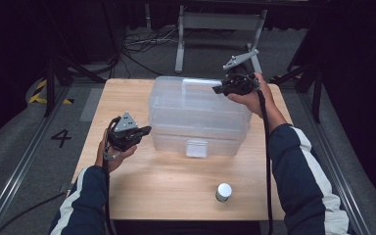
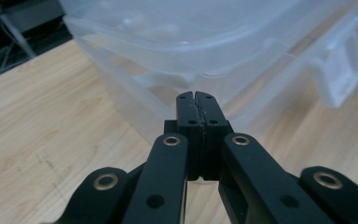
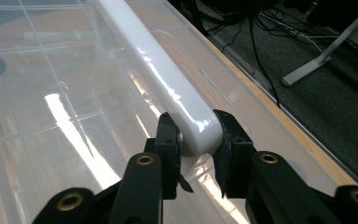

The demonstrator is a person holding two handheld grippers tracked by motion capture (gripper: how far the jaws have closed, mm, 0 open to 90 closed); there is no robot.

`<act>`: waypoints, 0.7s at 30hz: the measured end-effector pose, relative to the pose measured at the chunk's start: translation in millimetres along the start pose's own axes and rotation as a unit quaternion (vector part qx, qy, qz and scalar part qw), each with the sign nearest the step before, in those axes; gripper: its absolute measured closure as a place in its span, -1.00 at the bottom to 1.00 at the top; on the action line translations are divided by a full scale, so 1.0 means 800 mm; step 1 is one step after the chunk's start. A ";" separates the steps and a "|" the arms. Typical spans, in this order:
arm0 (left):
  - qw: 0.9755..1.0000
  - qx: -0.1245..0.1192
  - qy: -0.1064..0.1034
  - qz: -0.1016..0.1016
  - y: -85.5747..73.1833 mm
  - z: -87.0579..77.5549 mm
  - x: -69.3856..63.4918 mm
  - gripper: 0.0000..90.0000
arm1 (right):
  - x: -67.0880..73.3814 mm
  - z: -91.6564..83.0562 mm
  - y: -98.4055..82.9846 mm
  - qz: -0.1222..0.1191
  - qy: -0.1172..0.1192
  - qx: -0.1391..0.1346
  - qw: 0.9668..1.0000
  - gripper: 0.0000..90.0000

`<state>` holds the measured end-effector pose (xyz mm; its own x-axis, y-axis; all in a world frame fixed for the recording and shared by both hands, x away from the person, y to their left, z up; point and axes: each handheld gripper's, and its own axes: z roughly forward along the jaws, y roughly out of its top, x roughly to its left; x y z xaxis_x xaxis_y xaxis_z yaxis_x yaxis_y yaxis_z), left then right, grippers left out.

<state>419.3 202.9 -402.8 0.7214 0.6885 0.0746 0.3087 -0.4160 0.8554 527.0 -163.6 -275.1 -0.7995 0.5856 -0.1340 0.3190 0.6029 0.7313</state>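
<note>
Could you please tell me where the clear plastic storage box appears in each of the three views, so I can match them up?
High view: the clear plastic box sits mid-table, towards the far edge.
Left gripper view: it spans the upper part, just beyond the shut left gripper.
Right gripper view: its lid spreads across the left and centre, with the right gripper around its white handle.
Shared landmark: the wooden table.

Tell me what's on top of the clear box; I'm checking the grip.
A white handle lies along the clear box lid, its end between the right gripper jaws. The box's contents are too hazy to tell.
</note>
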 end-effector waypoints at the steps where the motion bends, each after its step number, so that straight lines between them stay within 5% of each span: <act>1: 1.000 -0.001 0.003 -0.003 0.000 0.001 0.000 1.00 | 0.000 0.000 -0.001 -0.002 0.001 0.000 1.000 0.64; 9: 1.000 -0.006 0.015 -0.013 0.001 0.011 0.008 1.00 | 0.002 0.000 -0.004 -0.011 0.008 -0.002 1.000 0.65; 19: 1.000 -0.020 0.003 -0.014 0.000 0.008 0.009 1.00 | 0.009 -0.004 -0.005 -0.026 0.008 -0.004 1.000 0.66; 21: 0.999 -0.026 -0.015 -0.012 0.001 0.007 0.006 1.00 | 0.008 -0.007 -0.006 -0.027 0.013 -0.008 1.000 0.65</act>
<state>426.6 202.5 -404.3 0.7333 0.6787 0.0393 0.2933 -0.3680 0.8823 517.3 -165.8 -275.9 -0.8285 0.5377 -0.1565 0.2663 0.6242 0.7344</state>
